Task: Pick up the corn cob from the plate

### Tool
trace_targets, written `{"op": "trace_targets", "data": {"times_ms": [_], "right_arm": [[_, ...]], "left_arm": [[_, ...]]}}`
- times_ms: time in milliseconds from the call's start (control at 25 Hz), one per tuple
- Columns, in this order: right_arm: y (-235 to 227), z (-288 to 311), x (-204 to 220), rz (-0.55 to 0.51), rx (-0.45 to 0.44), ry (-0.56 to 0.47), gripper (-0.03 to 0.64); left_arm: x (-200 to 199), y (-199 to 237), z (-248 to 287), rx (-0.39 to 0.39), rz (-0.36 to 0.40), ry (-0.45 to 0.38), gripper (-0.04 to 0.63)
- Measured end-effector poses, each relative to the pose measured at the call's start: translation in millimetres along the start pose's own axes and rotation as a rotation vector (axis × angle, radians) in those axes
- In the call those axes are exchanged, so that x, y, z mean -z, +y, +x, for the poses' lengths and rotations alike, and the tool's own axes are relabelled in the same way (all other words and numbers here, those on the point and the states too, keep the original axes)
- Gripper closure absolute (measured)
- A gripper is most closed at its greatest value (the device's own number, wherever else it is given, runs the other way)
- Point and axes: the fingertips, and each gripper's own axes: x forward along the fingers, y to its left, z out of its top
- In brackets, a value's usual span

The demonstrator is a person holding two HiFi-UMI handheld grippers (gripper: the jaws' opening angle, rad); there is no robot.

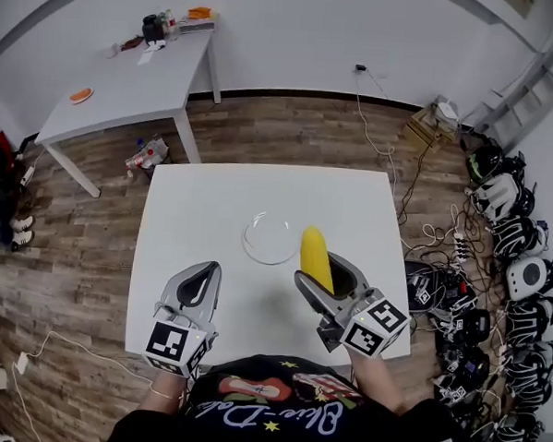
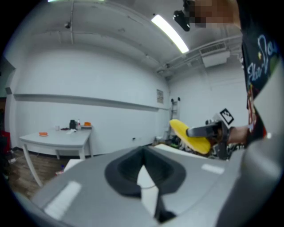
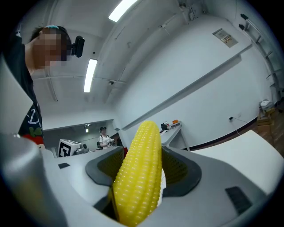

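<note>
The right tongs are clamped on the yellow corn cob, held over the white worktop near its right edge. Only the head view shows the clear glass plate at mid-worktop. The left tongs are together and empty.

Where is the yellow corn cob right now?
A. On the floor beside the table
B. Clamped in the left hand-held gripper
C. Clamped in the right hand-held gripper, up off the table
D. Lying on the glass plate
C: the corn cob sits between the jaws of the right hand-held gripper, raised above the table, while the glass plate lies bare.
</note>
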Motion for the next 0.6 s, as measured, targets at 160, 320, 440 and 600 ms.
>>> {"op": "trace_targets", "data": {"times_ms": [160, 320, 440, 600], "right_arm": [[-12.4, -6.9, 3.3, 0.012, 0.031, 0.020, 0.337], [-20.2, -8.7, -1.2, 0.021, 0.055, 0.017, 0.337], [-21.0, -5.6, 0.5, 0.024, 0.059, 0.026, 0.337], [-20.7, -2.3, 4.7, 0.030, 0.056, 0.033, 0.337]], "left_arm": [[-0.4, -6.9, 7.4, 0.025, 0.005, 0.002, 0.597], [-1.7, -7.9, 6.3, 0.023, 0.006, 0.007, 0.597], [1.3, -5.3, 1.7, 0.012, 0.005, 0.015, 0.597], [3.4, -1.6, -2.8, 0.001, 0.003, 0.018, 0.597]]}}
